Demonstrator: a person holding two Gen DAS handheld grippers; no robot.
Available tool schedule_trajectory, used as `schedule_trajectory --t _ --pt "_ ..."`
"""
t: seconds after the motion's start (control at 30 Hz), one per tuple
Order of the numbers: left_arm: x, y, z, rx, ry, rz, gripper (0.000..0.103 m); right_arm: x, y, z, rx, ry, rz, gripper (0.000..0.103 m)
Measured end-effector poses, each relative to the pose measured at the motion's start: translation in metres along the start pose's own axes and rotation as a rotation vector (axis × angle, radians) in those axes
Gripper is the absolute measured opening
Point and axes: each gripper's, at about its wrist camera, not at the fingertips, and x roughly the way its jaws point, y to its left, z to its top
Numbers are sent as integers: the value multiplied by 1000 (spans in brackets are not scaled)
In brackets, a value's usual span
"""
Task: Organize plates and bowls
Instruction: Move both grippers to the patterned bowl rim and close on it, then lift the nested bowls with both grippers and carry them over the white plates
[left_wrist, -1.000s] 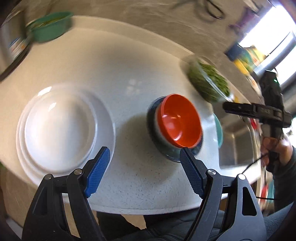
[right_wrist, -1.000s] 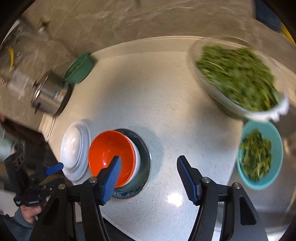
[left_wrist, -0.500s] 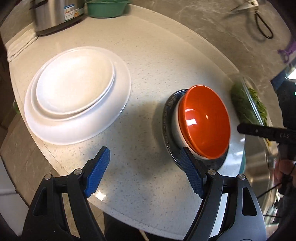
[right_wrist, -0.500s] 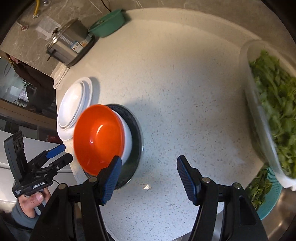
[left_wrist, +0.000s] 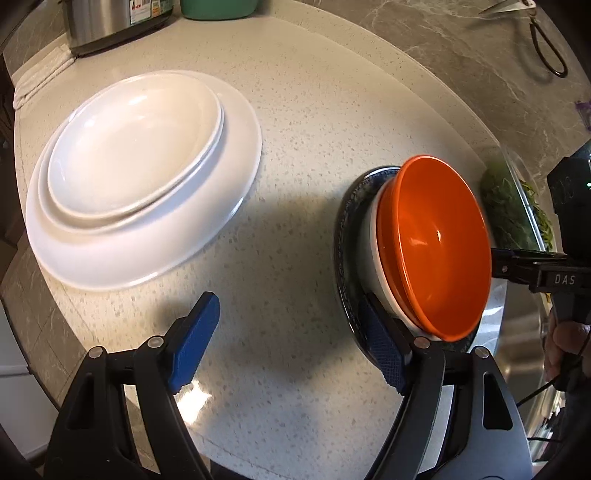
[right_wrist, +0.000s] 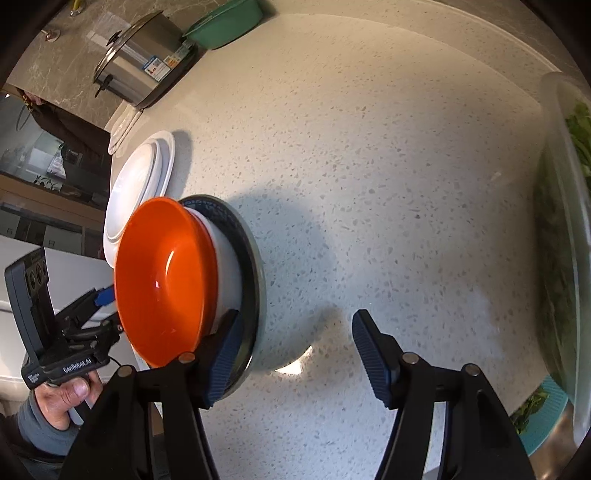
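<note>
An orange bowl (left_wrist: 439, 251) is nested in a white bowl (left_wrist: 373, 266) on a dark plate (left_wrist: 345, 258). Left of them sits a stack of white plates (left_wrist: 136, 173). My left gripper (left_wrist: 290, 306) is open over bare counter, its right finger in front of the dark plate's near rim. In the right wrist view the orange bowl (right_wrist: 166, 288), the white bowl (right_wrist: 225, 273) and the dark plate (right_wrist: 255, 280) lie at the left, the white plates (right_wrist: 147, 173) beyond. My right gripper (right_wrist: 295, 321) is open, its left finger at the plate's rim. Neither holds anything.
A steel pot (left_wrist: 110, 22), a green basin (left_wrist: 221, 7) and a folded cloth (left_wrist: 40, 77) stand at the counter's back. A clear container of greens (right_wrist: 565, 229) and a teal bowl of greens (right_wrist: 543, 417) sit by the sink on the right. The counter edge runs close below both grippers.
Both grippers have come down and closer to the bowl stack, one on each side, and both views have rolled. The bowls and plates have stayed in place.
</note>
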Motion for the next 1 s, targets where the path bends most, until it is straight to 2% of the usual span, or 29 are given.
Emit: schedule_trajectory --t 0.13,0.2,0.3,0.33,0.4,0.47,0.6,0.63,0.73,0.8,0.87,1.0 --pt "7 5 2 6 -13 -5 75 10 -3 2 -14 13 16 63" --pt "7 11 19 4 -16 -22 71 12 -6 3 -14 6 37 63" --pt "5 17 27 8 -24 -35 65 13 -6 5 -30 -11 52 62" --pt "6 17 30 13 -25 -41 62 13 -6 5 -37 -16 58 61" --pt "6 13 33 30 -23 -56 53 15 -6 8 -46 -28 97 52" --pt "7 8 36 52 -18 -69 39 17 -8 8 -42 -31 158 48" --pt "7 3 44 62 -3 -77 29 18 -7 9 -50 -23 181 46" --pt "8 2 46 65 1 -84 23 19 -7 9 -52 -21 185 45" --pt "7 -4 48 92 11 -87 13 18 -5 9 -46 -16 207 34" --pt "7 -8 49 96 18 -86 11 17 -2 9 -38 -21 224 23" --pt "7 -7 50 87 26 -96 11 17 2 9 -38 -21 238 16" --pt "8 -8 51 82 44 -108 10 17 6 10 -34 -17 230 16"
